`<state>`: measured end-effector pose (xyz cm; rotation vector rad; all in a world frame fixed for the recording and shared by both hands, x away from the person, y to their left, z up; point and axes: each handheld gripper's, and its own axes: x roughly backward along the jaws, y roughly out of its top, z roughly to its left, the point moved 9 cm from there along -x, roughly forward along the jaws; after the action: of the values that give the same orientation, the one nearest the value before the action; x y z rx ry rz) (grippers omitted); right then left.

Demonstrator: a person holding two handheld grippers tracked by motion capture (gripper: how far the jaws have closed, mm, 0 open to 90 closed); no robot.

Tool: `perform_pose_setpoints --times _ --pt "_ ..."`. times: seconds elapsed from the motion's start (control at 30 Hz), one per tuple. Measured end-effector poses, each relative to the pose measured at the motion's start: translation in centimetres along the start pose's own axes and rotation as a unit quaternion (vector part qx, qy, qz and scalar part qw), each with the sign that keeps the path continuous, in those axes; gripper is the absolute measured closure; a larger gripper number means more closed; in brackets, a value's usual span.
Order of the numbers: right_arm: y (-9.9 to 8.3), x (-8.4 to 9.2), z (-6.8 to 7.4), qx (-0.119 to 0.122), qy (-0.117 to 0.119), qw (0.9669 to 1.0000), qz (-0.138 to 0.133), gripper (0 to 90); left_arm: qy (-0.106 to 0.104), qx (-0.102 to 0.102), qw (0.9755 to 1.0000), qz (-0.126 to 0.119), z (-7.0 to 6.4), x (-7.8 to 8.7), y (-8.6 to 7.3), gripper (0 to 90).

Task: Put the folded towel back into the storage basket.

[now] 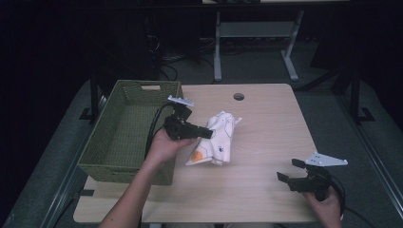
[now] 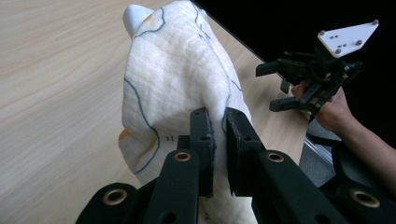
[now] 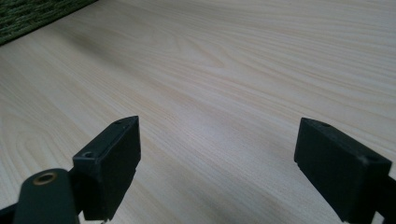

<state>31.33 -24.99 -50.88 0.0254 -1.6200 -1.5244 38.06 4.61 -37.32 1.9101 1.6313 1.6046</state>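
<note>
From above, the left hand-held gripper (image 1: 205,132) reaches across the worktop (image 1: 266,137) from beside the green basket (image 1: 119,156), clenched on the white cloth (image 1: 219,142) at mid-table, while the right hand-held gripper (image 1: 289,170) hovers low near the front right edge. Along the left jaws, a fold of cloth (image 2: 173,84) is pinched tight between them. Along the right jaws, they're spread wide over bare wood (image 3: 224,70), released.

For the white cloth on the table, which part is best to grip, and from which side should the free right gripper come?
The cloth lies bunched, and the left gripper already pinches a raised fold near its middle. I would take the loose far end, toward the table's hole, where an edge sticks up. The right gripper, open at the table's near right, could probably come from the right, jaws across that edge.
</note>
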Motion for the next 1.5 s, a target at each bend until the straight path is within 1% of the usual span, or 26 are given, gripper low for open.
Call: perform_pose_setpoints --times 0.03,0.13,0.17,0.33,0.37,0.47,0.5,0.6,0.63,0.73,0.9,0.93,1.0,1.1,1.27,1.4,1.5 --pt "0.0 0.0 0.0 -0.001 -0.001 1.0000 0.002 14.3 -0.003 0.002 1.0000 -0.002 0.0 0.3 0.1 83.1" --pt "0.0 0.0 0.0 -0.001 0.000 1.0000 0.002 14.3 -0.005 0.001 1.0000 -0.001 0.0 0.6 0.2 83.1" --pt "0.0 -0.1 -0.1 0.000 -0.001 1.0000 0.001 14.3 -0.007 0.000 1.0000 0.001 0.0 0.9 0.3 83.1" --pt "0.0 -0.1 -0.2 -0.008 0.000 1.0000 0.001 14.3 -0.003 0.000 1.0000 0.003 0.3 1.5 0.3 83.1" --pt "0.0 -0.1 -0.2 -0.008 -0.001 1.0000 0.001 14.3 -0.005 0.001 1.0000 0.000 0.4 1.9 0.4 83.1" --pt "-0.1 -0.1 -0.2 -0.009 -0.001 1.0000 0.003 14.3 -0.005 -0.001 1.0000 0.001 0.5 2.3 0.4 83.2" --pt "-0.2 -0.2 -0.3 -0.012 0.000 0.9999 0.004 14.3 -0.004 0.000 1.0000 0.000 0.6 2.8 0.5 83.1" --pt "-0.2 -0.2 -0.3 -0.011 -0.001 0.9999 0.003 14.3 -0.004 0.003 1.0000 -0.001 0.7 3.2 0.6 83.1" --pt "-0.1 -0.2 -0.3 -0.011 -0.002 0.9999 0.003 14.3 0.000 0.006 1.0000 -0.004 0.9 3.7 0.6 83.1" --pt "-0.2 -0.2 -0.3 -0.013 -0.002 0.9999 0.003 14.3 0.002 0.008 1.0000 -0.006 1.1 4.1 0.6 83.2" --pt "-0.2 -0.1 -0.3 -0.013 -0.004 0.9999 0.004 14.3 0.008 0.014 0.9998 -0.014 1.9 5.5 0.5 83.2" --pt "-0.2 -0.1 -0.3 -0.014 -0.004 0.9999 0.004 14.3 0.008 0.014 0.9998 -0.014 1.9 5.5 0.5 83.1" --pt "-0.2 -0.2 -0.3 -0.013 -0.004 0.9999 0.004 14.3 0.012 0.017 0.9996 -0.018 2.3 6.2 0.3 83.1" --pt "-0.2 -0.2 -0.3 -0.013 -0.004 0.9999 0.005 14.3 0.014 0.020 0.9995 -0.020 2.7 6.6 0.2 83.1" --pt "-0.2 -0.3 -0.3 -0.014 -0.004 0.9999 0.006 14.3 0.016 0.021 0.9994 -0.023 3.0 7.3 0.1 83.1" --pt "-0.2 -0.3 -0.4 -0.017 -0.006 0.9998 0.006 14.3 0.020 0.023 0.9992 -0.027 3.3 8.2 0.1 83.1" --pt "-0.3 -0.4 -0.5 -0.017 -0.008 0.9998 0.006 14.3 0.022 0.023 0.9991 -0.027 3.5 8.7 0.0 83.2"
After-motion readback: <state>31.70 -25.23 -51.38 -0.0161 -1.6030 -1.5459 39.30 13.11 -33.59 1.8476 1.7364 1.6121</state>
